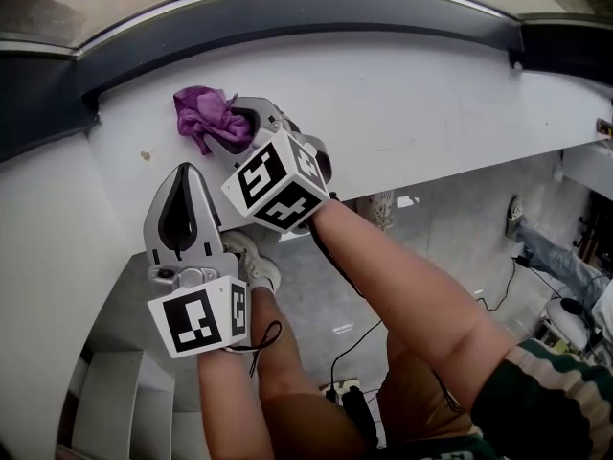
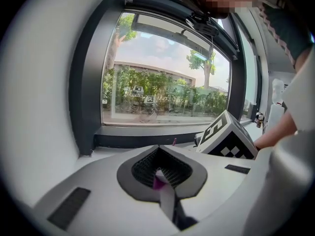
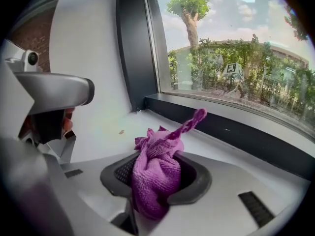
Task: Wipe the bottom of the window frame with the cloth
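A bunched purple cloth [image 1: 201, 115] [image 3: 156, 173] is pinched in my right gripper [image 1: 238, 127] [image 3: 157, 183], which is shut on it just above the white sill [image 1: 431, 103]. One twisted corner of the cloth sticks up toward the glass. The dark bottom strip of the window frame [image 1: 287, 12] [image 3: 236, 132] [image 2: 147, 139] runs beyond the cloth, a short way apart from it. My left gripper [image 1: 185, 171] [image 2: 162, 176] hovers over the sill's near part, left of the right one, shut. Only a tiny purple fleck shows at its seam.
A small brown speck [image 1: 146, 155] lies on the sill left of the cloth. The dark upright frame post [image 3: 130, 48] meets the bottom strip at the corner. Below the sill are the floor, cables and a power strip [image 1: 340, 391], and another person's leg [image 1: 551, 252].
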Available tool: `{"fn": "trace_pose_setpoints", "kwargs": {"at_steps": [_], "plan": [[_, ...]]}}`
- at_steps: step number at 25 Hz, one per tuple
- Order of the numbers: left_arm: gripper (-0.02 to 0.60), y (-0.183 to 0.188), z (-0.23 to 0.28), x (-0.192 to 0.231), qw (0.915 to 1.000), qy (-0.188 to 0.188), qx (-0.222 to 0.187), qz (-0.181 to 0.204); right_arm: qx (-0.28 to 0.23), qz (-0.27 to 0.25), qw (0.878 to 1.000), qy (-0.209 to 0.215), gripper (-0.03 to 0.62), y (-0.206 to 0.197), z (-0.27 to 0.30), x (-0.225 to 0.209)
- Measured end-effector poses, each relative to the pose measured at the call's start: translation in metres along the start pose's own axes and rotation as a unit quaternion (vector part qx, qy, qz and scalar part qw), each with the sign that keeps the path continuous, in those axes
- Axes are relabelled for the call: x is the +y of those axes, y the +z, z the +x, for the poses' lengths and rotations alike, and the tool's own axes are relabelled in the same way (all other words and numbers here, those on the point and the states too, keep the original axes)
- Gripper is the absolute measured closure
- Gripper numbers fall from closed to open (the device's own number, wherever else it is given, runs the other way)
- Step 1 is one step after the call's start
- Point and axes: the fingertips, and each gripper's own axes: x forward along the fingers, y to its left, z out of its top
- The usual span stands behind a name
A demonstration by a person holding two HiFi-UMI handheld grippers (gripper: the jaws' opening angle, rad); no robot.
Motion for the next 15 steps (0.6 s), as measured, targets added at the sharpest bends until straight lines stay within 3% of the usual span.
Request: {"fn": "trace_pose_setpoints", "kwargs": {"at_steps": [15], "plan": [[0.578, 0.011, 0.033, -0.073, 0.9989, -0.039, 0.002, 0.026, 0.002, 0.019, 0.999, -0.027, 0.442, -0.038, -0.05, -0.058]]}}
